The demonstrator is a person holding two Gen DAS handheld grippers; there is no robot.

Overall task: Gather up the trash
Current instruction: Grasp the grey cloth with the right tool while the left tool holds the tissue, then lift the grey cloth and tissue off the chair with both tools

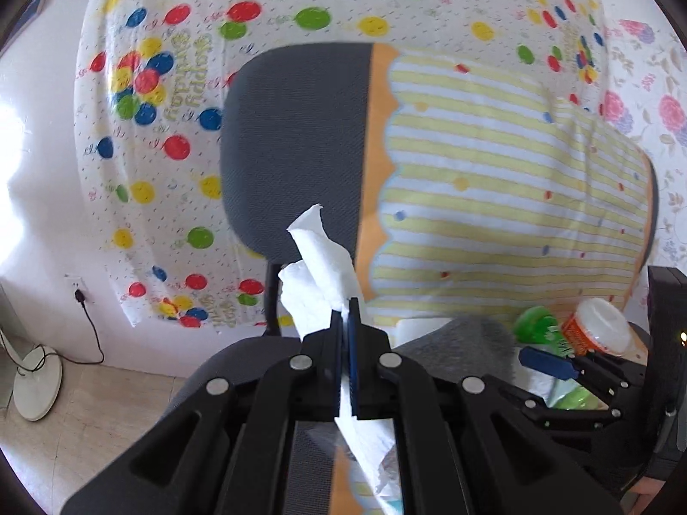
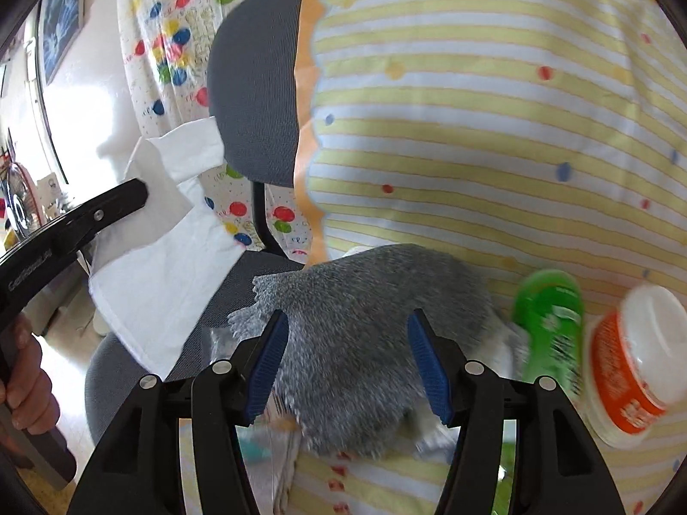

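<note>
My left gripper is shut on a crumpled white paper towel and holds it in the air in front of the grey office chair. From the right wrist view the same towel hangs from the left gripper at the left. My right gripper is open above a grey fuzzy cloth on the chair seat, with nothing pressed between its blue pads. A green bottle and a white tub with an orange label lie to the right.
A yellow-striped cloth drapes over the chair back. A balloon-print sheet hangs on the wall behind. A fan base and a cable stand on the floor at the left. A hand grips the left gripper's handle.
</note>
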